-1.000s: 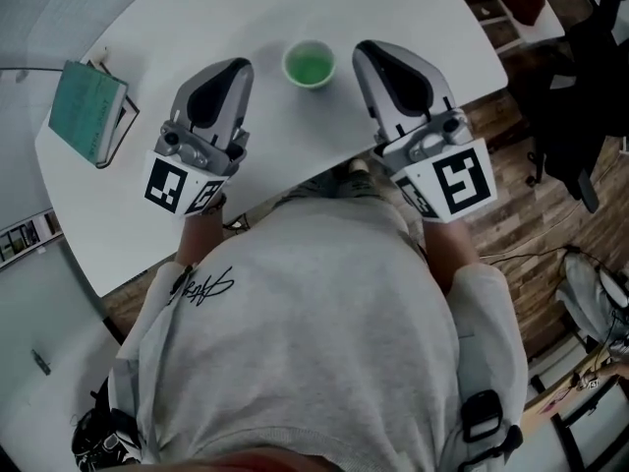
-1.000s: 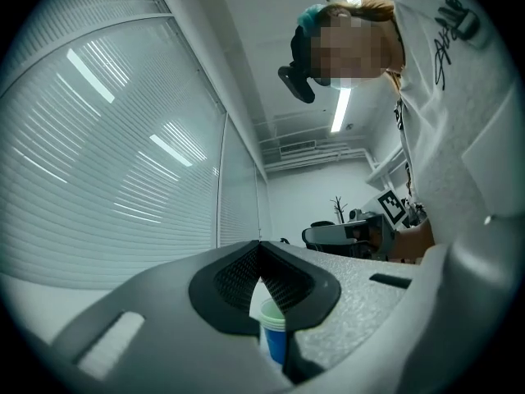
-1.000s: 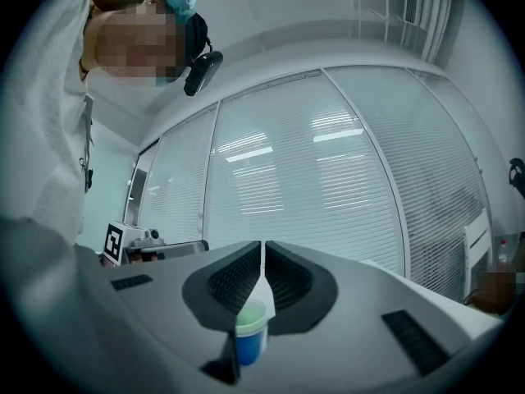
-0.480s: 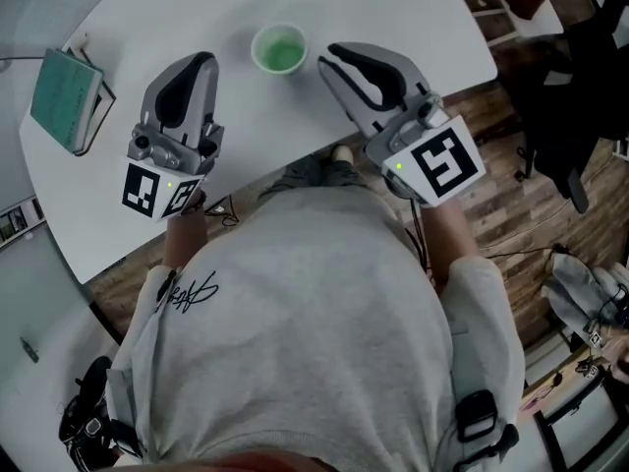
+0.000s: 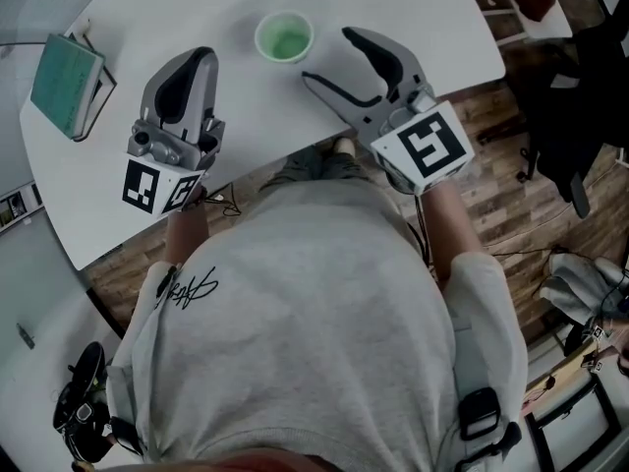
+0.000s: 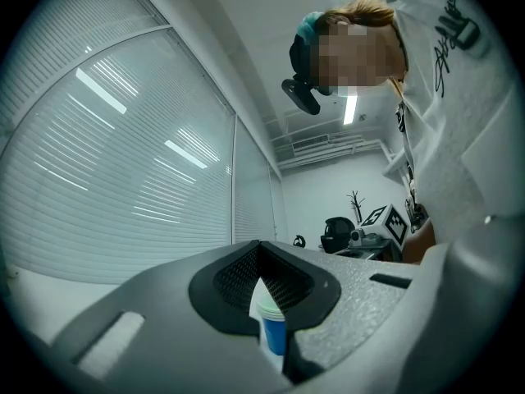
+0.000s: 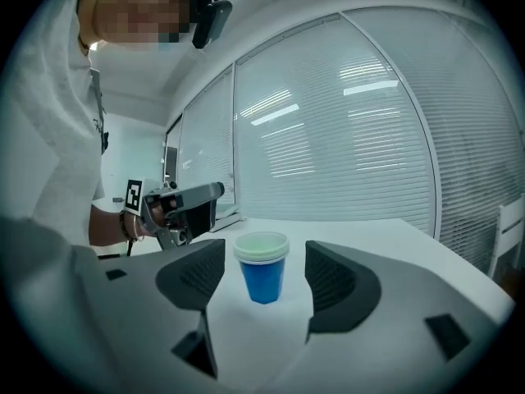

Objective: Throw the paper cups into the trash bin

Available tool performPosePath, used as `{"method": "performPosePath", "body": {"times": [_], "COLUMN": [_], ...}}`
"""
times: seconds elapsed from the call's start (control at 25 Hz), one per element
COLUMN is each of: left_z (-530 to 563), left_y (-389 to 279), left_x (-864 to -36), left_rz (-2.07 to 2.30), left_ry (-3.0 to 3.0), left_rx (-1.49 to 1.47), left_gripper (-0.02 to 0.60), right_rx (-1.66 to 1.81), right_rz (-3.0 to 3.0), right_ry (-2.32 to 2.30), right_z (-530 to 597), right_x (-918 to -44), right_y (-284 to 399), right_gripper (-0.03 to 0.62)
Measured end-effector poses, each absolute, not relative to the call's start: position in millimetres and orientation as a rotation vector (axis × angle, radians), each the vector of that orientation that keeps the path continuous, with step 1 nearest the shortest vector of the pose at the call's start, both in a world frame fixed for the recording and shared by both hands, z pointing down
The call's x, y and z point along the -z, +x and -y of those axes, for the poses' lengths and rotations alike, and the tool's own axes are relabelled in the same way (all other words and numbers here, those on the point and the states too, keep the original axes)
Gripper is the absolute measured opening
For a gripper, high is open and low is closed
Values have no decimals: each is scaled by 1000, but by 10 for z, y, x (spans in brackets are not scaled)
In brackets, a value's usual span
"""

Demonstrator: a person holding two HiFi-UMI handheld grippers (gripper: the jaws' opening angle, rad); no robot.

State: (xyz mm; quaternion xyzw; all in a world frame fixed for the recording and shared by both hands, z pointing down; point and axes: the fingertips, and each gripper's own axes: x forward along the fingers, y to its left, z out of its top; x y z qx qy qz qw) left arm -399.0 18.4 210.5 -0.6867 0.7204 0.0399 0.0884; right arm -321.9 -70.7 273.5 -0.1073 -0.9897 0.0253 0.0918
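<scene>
Change since earlier: right gripper (image 5: 325, 54) was closed a second ago; its jaws have just been opening and now spread wide with nothing between them. Left gripper (image 5: 194, 59) looks much as it did.
Head view, cup: paper cup (image 5: 284, 37) stands upright on the white table (image 5: 413, 8), its inside greenish.
Head view, right gripper: just right of the cup, its tips close to the cup's side but apart from it.
Head view, left gripper: left of the cup, jaws together, well apart from it.
Head view, book: green book (image 5: 67, 82) lies far left of the cup.
Left gripper view: left gripper (image 6: 261, 261) has its jaws closed to a thin slit; the cup (image 6: 273, 335), blue with a white rim, shows through the slit, beyond the tips.
Right gripper view: right gripper (image 7: 264, 257) holds its jaws wide; the cup (image 7: 263, 273) stands ahead, framed by both pads and touched by neither. Left gripper (image 7: 184, 208) shows left of the cup.
</scene>
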Motion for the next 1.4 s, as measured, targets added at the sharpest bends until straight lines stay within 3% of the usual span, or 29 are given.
{"method": "performPosePath", "body": {"times": [1.4], "left_z": [-273], "left_y": [-4170], "left_x": [-2218], "left_rz": [-2143], "left_ry": [-2081], "left_rx": [-171], "left_gripper": [3], "right_rx": [-9], "right_rz": [2778], "right_ry": [-220], "right_z": [525], "right_x": [-3242], "right_y": [-3794], "right_gripper": [307]}}
